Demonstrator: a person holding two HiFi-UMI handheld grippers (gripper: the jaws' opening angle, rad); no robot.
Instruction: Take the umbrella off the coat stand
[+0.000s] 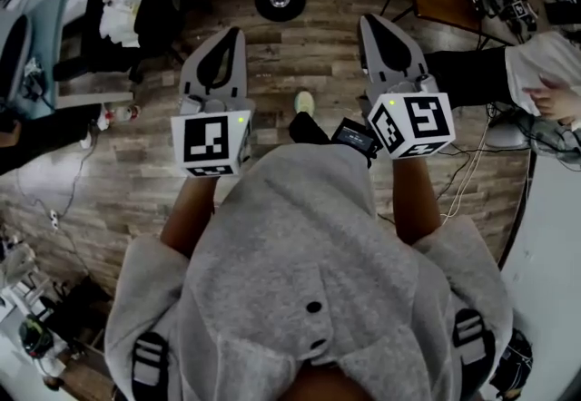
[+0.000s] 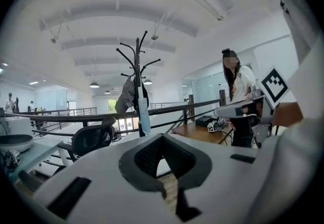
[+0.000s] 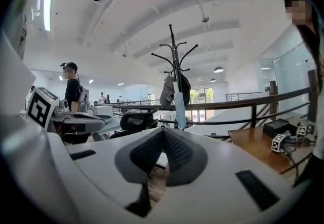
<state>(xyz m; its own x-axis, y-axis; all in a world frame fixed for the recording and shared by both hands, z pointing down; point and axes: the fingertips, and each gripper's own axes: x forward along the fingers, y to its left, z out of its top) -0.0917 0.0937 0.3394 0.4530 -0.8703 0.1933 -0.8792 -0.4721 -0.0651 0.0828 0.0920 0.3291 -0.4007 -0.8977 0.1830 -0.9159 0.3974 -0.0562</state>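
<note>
Wood-plank floor (image 1: 272, 54) and a black railing (image 2: 167, 111) mark the edge of an upper-level workspace. A black office chair (image 2: 91, 139) stands near the rail, and a wooden desk (image 3: 263, 147) carries a black box (image 3: 276, 126) and small marker cubes (image 3: 279, 142). A person in a white top (image 2: 242, 86) stands near the desk and another in dark clothes (image 3: 73, 86) stands across the room. Cables (image 1: 463, 172) trail over the floor, and round pendant lamps (image 2: 94, 85) hang under the white arched ceiling (image 2: 152, 10).
</note>
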